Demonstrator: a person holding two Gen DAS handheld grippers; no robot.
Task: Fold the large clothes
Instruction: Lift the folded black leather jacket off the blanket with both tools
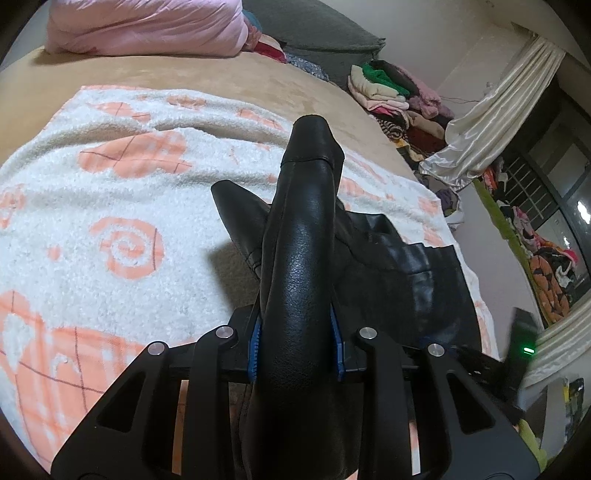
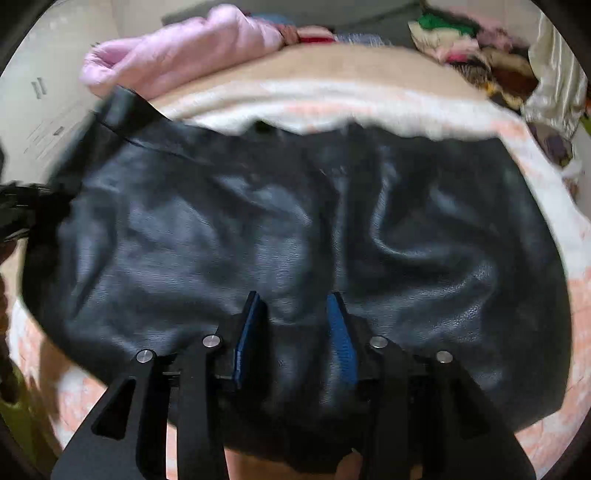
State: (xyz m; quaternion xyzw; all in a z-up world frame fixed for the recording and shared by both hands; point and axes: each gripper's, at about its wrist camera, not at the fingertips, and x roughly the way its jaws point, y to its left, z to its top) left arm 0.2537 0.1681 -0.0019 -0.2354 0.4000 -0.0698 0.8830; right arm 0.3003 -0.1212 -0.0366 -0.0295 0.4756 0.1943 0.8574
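Note:
A black leather jacket (image 2: 184,229) lies spread on a white blanket with orange patterns (image 1: 110,192). In the left wrist view my left gripper (image 1: 297,317) is shut on one black sleeve (image 1: 306,229), which sticks up and forward from between the blue pads (image 1: 256,343). The rest of the jacket (image 1: 417,273) lies to the right of it. In the blurred right wrist view my right gripper (image 2: 293,299) hovers low over the jacket's wrinkled body. Its blue pads (image 2: 341,332) stand apart, with leather showing in the gap and nothing visibly pinched.
The blanket covers a beige bed (image 1: 221,74). A pink duvet (image 1: 147,26) and a grey pillow (image 1: 321,33) lie at the far end. A pile of clothes (image 1: 399,92) and a cream curtain (image 1: 491,110) are at the right. A dark device with a green light (image 1: 526,349) is beside the bed edge.

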